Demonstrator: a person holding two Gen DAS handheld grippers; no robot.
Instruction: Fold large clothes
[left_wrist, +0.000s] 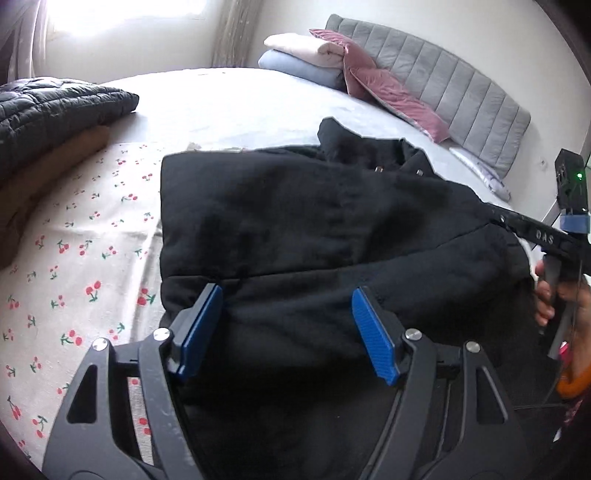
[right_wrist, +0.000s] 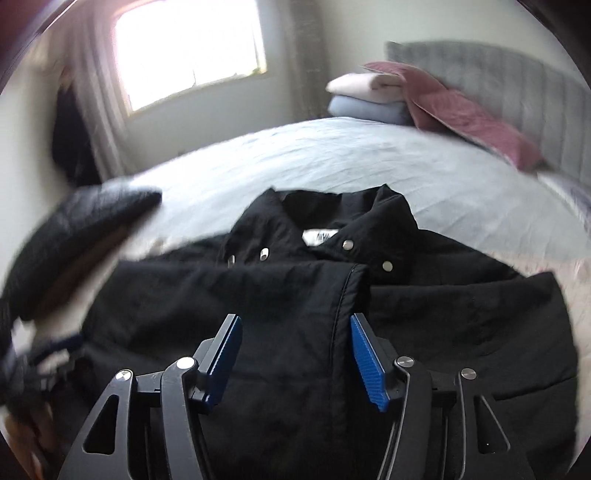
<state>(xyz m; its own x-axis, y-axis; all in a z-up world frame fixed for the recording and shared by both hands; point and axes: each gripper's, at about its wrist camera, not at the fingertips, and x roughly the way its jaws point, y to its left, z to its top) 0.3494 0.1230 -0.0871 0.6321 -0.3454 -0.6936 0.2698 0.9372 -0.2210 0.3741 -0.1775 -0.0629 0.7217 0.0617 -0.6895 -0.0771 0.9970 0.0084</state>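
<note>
Both grippers, left (left_wrist: 286, 332) and right (right_wrist: 295, 354), hover open-jawed over the black coat (left_wrist: 314, 221) lying crosswise near the bed's (left_wrist: 240, 99) near edge, collar (right_wrist: 332, 210) toward the far edge, holding nothing.

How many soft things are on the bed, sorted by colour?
Black: 2, the coat and the puffy jacket
Pink: 2, the folded cloth and the quilt
Blue: 1, the folded cloth
Brown: 1, the garment
Total: 6

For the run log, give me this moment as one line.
stage: folding | black jacket: on bed | left gripper: open | right gripper: open
</note>
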